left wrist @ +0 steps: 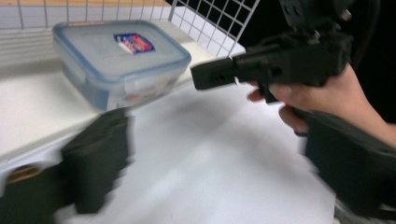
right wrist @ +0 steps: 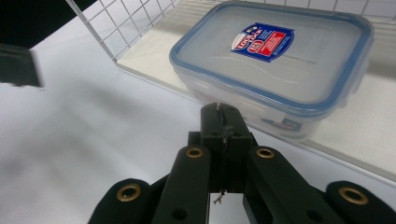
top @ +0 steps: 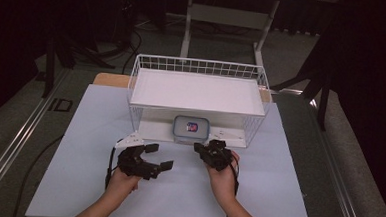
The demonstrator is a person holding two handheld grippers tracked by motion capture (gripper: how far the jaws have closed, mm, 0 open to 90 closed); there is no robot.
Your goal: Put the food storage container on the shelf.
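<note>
Currently the lidded container (top: 191, 129) is parked on the lower shelf of the wire rack (top: 148, 68), front edge exposed for access, with the left gripper (top: 159, 157) spread wide and empty, and the right gripper (right wrist: 223, 122) pinched shut on nothing, apparently just short of it.

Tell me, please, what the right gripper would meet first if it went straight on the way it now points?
Most likely the lidded plastic container on the wire rack's lower shelf. The right gripper, jaws shut on nothing, points at its near wall; depth is hard to judge.
</note>
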